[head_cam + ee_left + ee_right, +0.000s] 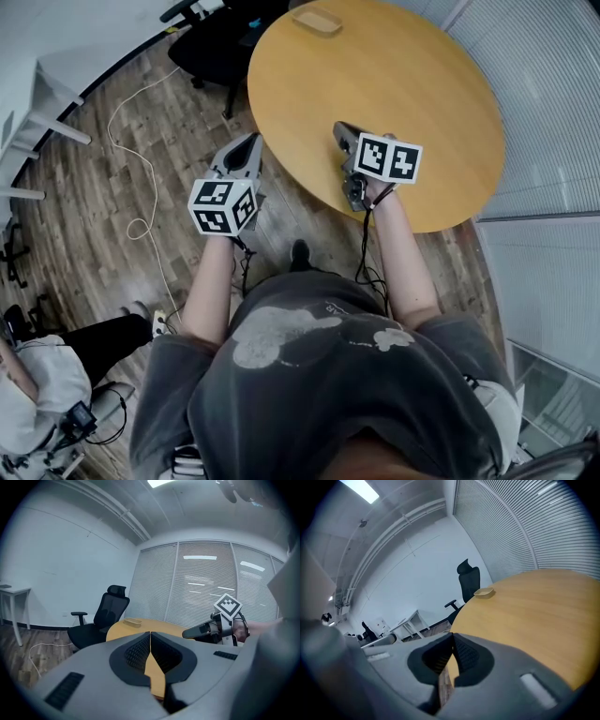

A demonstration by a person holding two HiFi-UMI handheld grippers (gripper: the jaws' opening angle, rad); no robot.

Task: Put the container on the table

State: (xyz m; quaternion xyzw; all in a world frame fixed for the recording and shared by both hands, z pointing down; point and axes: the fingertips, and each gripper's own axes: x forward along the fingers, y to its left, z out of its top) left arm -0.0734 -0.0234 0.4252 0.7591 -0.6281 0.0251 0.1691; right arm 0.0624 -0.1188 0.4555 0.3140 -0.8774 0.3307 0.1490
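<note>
A shallow tan container (317, 21) rests on the far edge of the round wooden table (431, 84); it also shows as a small tray (132, 621) in the left gripper view and far off (484, 592) in the right gripper view. My left gripper (251, 141) hangs over the wooden floor just left of the table's near edge, jaws shut with nothing between them. My right gripper (341, 128) reaches over the table's near edge, also shut and empty. Both are far from the container.
A black office chair (211, 42) stands at the table's far left side. A white cable (131, 178) snakes over the floor on the left, near white desk legs (52, 117). Window blinds (553, 103) line the right. Another person (56, 370) sits at lower left.
</note>
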